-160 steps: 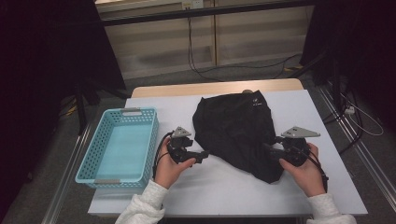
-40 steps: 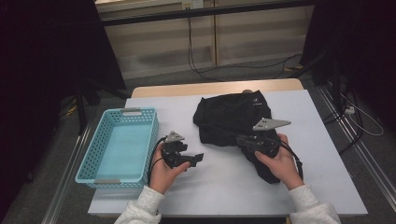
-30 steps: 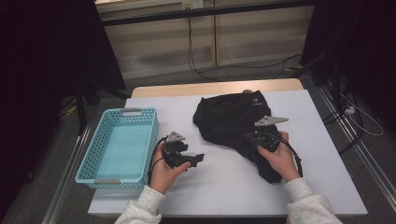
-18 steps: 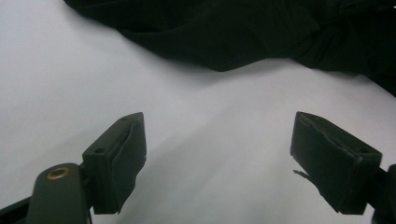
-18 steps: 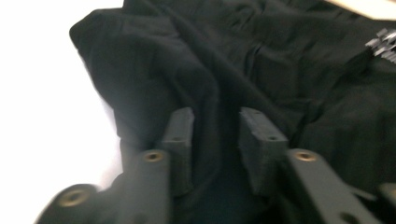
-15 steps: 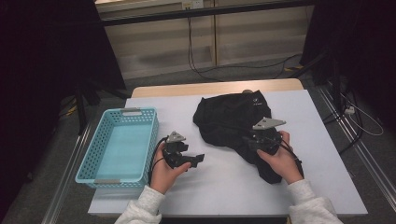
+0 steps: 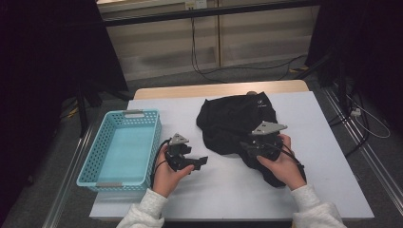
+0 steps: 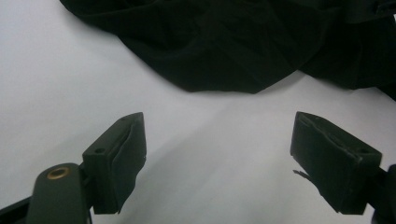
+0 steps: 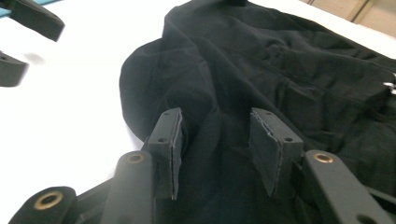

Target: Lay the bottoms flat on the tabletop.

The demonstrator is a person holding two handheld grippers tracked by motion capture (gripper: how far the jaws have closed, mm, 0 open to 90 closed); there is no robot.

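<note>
A black garment (image 7: 228, 121) lies bunched on the white table (image 7: 214, 194), right of the middle. My right gripper (image 7: 245, 145) hovers over its near part. In the right gripper view its jaws have just been opening; the right gripper (image 9: 215, 135) stands open, and a loose ridge of the garment (image 9: 289, 70) rises between the pads without being pinched. My left gripper (image 7: 202, 161) rests low over bare table, left of the cloth and pointing at it. The left gripper (image 8: 219, 135) is wide open, holding nothing, with the garment's edge (image 8: 224, 51) just beyond.
A light blue mesh basket (image 7: 102, 142) stands at the table's left side with nothing in it. The left gripper's jaws (image 9: 32, 21) show at the top left of the right gripper view. Dark floor, cables and rails surround the table.
The garment's right part has been folded over to the left, making a smaller heap. The right gripper's jaws have come apart off the cloth. The left gripper has stayed put.
</note>
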